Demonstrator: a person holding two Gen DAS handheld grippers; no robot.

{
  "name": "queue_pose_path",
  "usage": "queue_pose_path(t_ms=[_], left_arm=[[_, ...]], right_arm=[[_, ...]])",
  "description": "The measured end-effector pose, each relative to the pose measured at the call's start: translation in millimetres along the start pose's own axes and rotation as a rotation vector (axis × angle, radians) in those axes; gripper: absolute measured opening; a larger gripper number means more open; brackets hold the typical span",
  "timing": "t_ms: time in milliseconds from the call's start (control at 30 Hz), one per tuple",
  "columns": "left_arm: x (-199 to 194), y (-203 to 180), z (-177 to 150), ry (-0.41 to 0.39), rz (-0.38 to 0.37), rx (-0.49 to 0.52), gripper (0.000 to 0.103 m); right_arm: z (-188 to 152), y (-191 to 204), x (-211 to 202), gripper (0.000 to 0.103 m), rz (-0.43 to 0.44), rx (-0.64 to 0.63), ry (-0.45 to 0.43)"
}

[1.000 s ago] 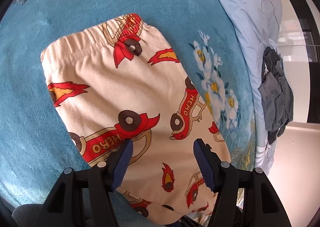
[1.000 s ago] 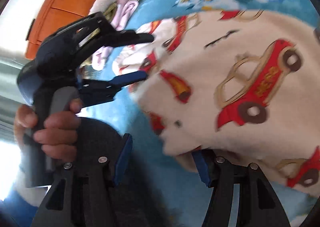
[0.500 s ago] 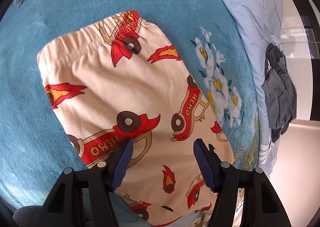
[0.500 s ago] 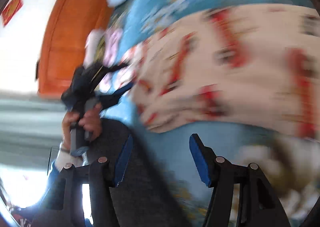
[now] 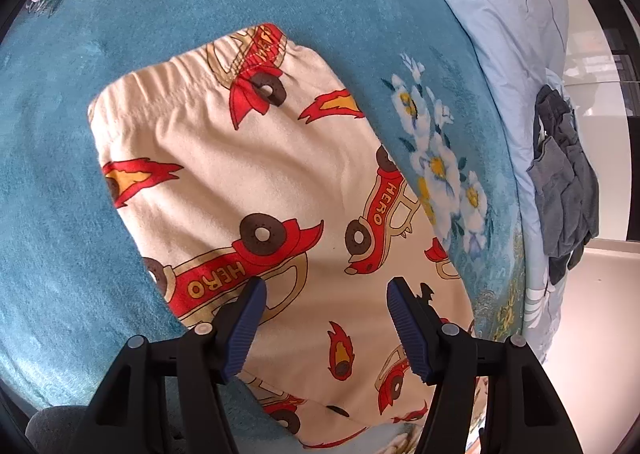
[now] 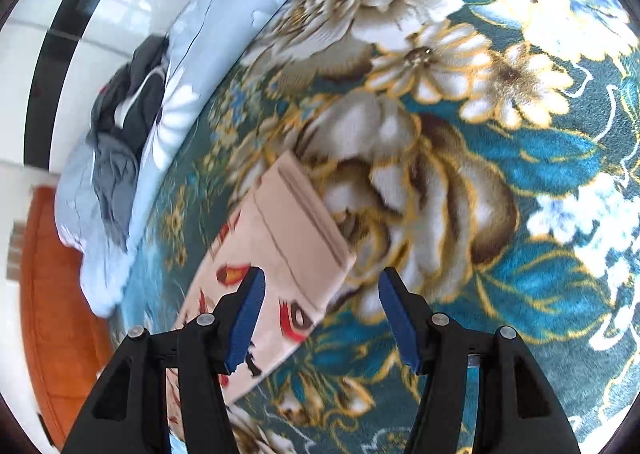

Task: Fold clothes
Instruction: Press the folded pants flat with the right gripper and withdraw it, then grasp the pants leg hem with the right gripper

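Both claws gape wide, holding nothing. Right claw (image 6: 320, 308) has swung from the trousers' (image 5: 256, 182) body to the hem; left claw (image 5: 323, 308) hovers unchanged. Next fold pending.

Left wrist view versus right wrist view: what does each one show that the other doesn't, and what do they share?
Only the left wrist view shows the elastic waistband and HERO car prints of the cream pants, with the open left gripper over them. Only the right wrist view shows the hemmed cuff, blurred, ahead of the open right gripper. Both show the pants, the teal floral blanket, the pale blue quilt and the grey garment.
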State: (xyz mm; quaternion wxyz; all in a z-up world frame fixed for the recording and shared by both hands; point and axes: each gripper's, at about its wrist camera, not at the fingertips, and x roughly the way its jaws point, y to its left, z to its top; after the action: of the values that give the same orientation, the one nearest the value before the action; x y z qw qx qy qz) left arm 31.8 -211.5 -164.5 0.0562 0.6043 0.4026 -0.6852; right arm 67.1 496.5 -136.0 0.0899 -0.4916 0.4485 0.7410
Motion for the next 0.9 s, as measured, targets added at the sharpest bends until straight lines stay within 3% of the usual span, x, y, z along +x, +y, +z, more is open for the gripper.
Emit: queue_pose_path(t_ms=[100,167,333,433,500,567,700,767,900], left_arm=[[-5.1,3.9,-2.3,-0.016,-0.002,-0.015,0.067],[-7.3,6.1,-3.4,-0.028,-0.006,-0.026,0.067],[-7.0,1.5,-6.9,-0.029,0.011,-0.011,0.067],[-5.4,-1.3,-9.0,-0.028,0.018,-0.003,0.067],[-4.5,-2.5,-10.6,-0.026,0.021,0.001,0.067],[-4.3,-3.2,-11.8,-0.028,0.021,0.004,0.067],[-4.4,-2.1,-12.2,-0.025,0.021,0.0,0.067],[-4.1,-2.0,-12.4,-0.021,0.021,-0.001,0.067],[-3.3,-2.4,-12.4,-0.02,0.007,-0.003,0.067]], right_arm=[[3.1,-7.1,9.3,0.062,0.025,0.065,0.069],[0.1,-9.4,3.6,0.062,0.058,0.044,0.06],[0.4,3.4,8.1,0.059,0.039,-0.04,0.039],[3.3,7.5,9.6,0.046,0.015,-0.046,0.009],[3.6,12.5,12.2,0.018,-0.018,-0.067,0.008],[3.4,19.6,11.2,0.014,-0.036,-0.099,0.006],[13.6,24.8,-12.8,0.009,0.031,-0.116,-0.081],[20.5,16.0,-7.0,0.009,0.007,-0.068,-0.066],[12.5,20.9,5.0,0.009,-0.032,-0.09,-0.042]])
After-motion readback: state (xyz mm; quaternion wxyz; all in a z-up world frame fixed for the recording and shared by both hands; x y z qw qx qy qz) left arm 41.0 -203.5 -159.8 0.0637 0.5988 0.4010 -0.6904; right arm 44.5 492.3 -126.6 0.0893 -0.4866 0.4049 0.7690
